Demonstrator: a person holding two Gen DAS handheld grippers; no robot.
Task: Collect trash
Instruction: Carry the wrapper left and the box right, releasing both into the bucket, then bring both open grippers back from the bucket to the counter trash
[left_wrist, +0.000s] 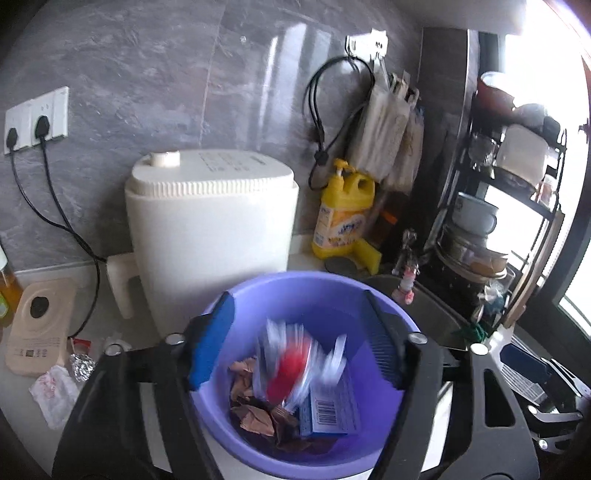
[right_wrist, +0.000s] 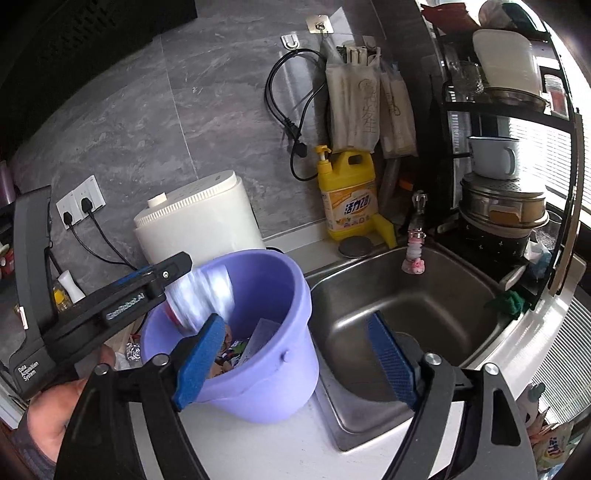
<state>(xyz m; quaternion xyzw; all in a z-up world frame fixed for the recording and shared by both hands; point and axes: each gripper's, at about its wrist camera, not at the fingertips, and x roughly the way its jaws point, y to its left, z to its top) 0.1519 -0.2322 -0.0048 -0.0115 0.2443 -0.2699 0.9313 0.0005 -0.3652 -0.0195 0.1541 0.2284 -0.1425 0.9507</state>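
Step in hand: dropping trash into the purple bucket (left_wrist: 373, 295), which is standing on the counter just left of the sink (right_wrist: 424, 302). The left gripper (left_wrist: 295, 347) is hanging over the bucket mouth w/ jaws released and nothing pressed between the pads; a blurred red-and-white wrapper (left_wrist: 291, 369) is falling inside the bucket, below the fingers. The right gripper (right_wrist: 299, 358) is also spread wide & empty, sitting between bucket and sink.

Inside the bucket: brown crumpled paper (left_wrist: 255, 413), a blue barcoded box (left_wrist: 328, 410), plus the falling wrapper.

Counts, left of the bucket on the counter: 1 foil ball (left_wrist: 82, 365), 1 white crumpled bag (left_wrist: 53, 391), 1 small red-topped scrap (left_wrist: 80, 345); so prob. 3 pcs left. Behind the bucket: 1 white appliance (left_wrist: 210, 229), 1 yellow detergent bottle (left_wrist: 343, 210).

Next move, as I'm judging it: swinging the left gripper left of the bucket, lowering onto the foil or bag, clamping gently since both are crushing easily.
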